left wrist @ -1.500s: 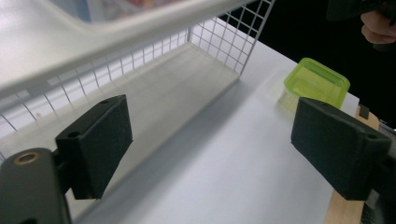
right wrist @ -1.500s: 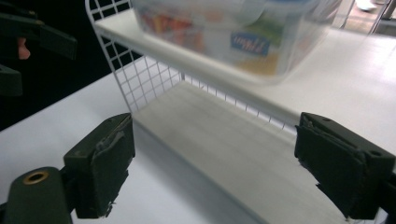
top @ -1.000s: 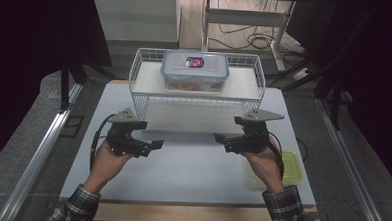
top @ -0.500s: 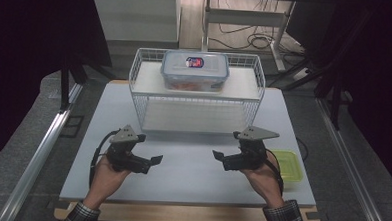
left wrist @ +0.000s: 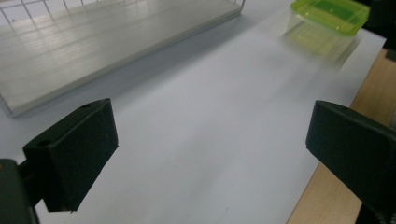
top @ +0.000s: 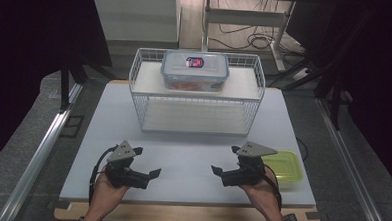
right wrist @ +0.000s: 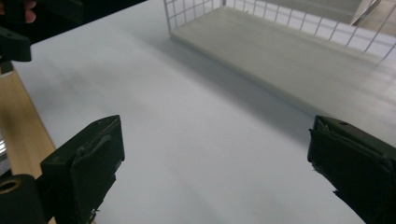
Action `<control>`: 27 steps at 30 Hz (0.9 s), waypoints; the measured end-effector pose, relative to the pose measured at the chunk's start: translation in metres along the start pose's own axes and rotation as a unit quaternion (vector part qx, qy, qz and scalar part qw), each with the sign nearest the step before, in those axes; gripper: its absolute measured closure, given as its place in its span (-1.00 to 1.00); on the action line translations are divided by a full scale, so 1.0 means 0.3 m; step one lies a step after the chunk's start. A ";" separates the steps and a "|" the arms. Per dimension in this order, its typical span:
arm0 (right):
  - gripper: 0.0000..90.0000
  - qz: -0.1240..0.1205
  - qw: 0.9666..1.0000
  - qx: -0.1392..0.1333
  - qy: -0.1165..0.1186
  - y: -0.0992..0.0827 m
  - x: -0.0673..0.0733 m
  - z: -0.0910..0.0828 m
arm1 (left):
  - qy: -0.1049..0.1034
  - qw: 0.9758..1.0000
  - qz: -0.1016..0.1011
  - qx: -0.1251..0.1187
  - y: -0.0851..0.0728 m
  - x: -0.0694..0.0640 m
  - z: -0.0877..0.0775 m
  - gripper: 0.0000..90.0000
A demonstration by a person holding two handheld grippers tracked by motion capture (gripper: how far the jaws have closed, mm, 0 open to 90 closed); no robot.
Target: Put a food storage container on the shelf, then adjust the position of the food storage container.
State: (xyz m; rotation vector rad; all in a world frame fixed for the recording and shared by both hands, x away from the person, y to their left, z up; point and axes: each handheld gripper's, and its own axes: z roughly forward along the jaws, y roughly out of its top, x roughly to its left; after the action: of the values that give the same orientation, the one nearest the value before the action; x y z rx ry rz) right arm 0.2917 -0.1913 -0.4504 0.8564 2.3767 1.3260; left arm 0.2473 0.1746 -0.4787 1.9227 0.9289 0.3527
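Note:
My left gripper [top: 147, 162] hovers open over the white table's front left, its jaws pointing right; in the left gripper view the gripper [left wrist: 210, 144] has wide-set jaws with only bare table between them. My right gripper [top: 225, 160] is open at the front right and points left toward the other; the right gripper view shows the gripper [right wrist: 215, 158] holding nothing. A clear lidded food box [top: 194, 70] sits on the top shelf of a white wire rack [top: 139, 105]. A low green-lidded container [top: 281, 164] [left wrist: 329, 14] lies just right of my right hand.
The rack's lower shelf [left wrist: 116, 42] [right wrist: 289, 51] is bare and stands beyond both grippers. The white table top [top: 192, 150] ends in a wooden border [top: 189, 215] close to the hands. Dark floor, cables and stands surround the table.
Both hands have drawn back from the rack toward the table's front edge. The green container beside the right hand is now in fuller view. Both grippers stayed open.

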 end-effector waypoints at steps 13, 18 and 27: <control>-0.92 -0.012 0.999 0.045 0.001 -0.105 0.038 0.022 | 0.027 0.999 0.017 0.033 -0.110 -0.013 0.019 -0.95; -0.97 -0.002 0.998 0.057 -0.021 -0.112 0.030 0.030 | 0.033 0.998 0.027 0.038 -0.124 -0.013 0.025 -0.96; -1.00 0.035 0.997 0.041 -0.055 -0.109 -0.042 -0.014 | 0.032 0.998 0.024 0.041 -0.135 -0.007 0.035 -0.96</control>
State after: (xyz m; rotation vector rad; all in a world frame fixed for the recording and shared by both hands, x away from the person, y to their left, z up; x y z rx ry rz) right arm 0.2878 -0.2152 -0.4762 1.0183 2.3489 1.1812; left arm 0.2335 0.1776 -0.5181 2.0210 0.9534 0.4124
